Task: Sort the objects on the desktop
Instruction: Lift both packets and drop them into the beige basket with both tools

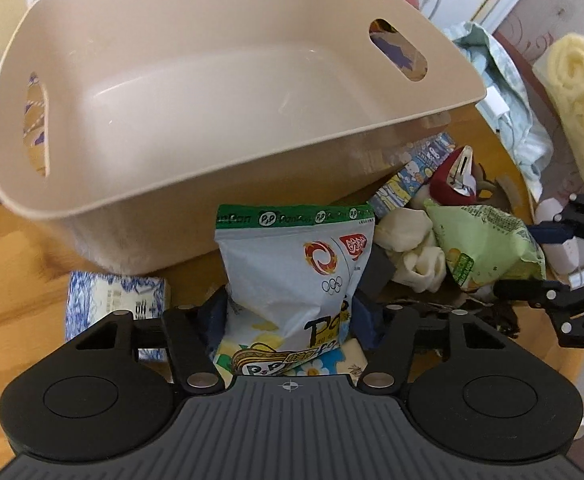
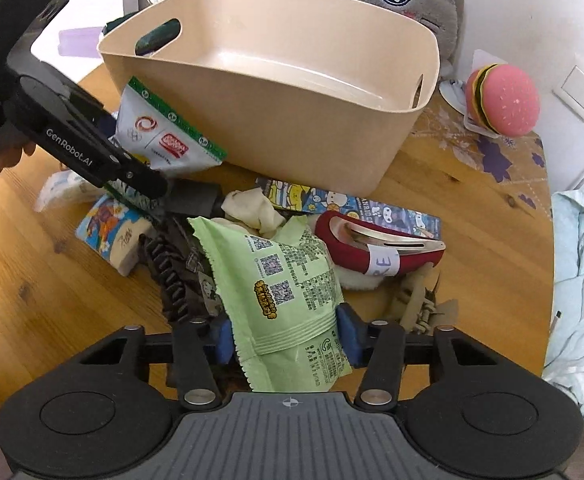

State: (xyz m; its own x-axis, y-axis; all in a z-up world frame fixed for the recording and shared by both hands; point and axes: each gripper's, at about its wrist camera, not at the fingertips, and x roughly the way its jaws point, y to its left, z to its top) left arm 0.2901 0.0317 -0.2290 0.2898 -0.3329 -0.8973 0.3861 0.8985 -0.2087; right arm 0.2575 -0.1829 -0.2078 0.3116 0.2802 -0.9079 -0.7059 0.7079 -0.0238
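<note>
**Two Snack Bags Gripped: Lift and Transfer to the Tub**

The white snack bag [image 1: 292, 276] stands on the wooden table [image 1: 20, 264] just in front of the beige tub [image 1: 212, 92], touching or nearly touching its near wall. The left gripper [image 1: 288, 320] has its jaws clamped on the lower part of this bag; the blue pads dent the film on both sides.

The green snack bag [image 2: 288, 292] lies on top of a pile of small items to the right of the white bag. The right gripper [image 2: 286, 338] has its jaws clamped across the bag's sealed end.

Around the bags lie a red hair clip [image 2: 376, 248], a cream cloth bundle [image 2: 252, 206], a flat cartoon-printed pack [image 2: 352, 204] and a dark coiled hair tie [image 2: 172, 272]. The tub appears empty.

Recommended procedure, judged from this position:

1. Raise each bag straight up until it clears the pile and the tub rim.
2. Confirm nothing from the pile rides up with the green bag.
3. Keep the two grippers apart during transfer; they work close together here.
4. Release only once each bag is over the tub floor.
</note>
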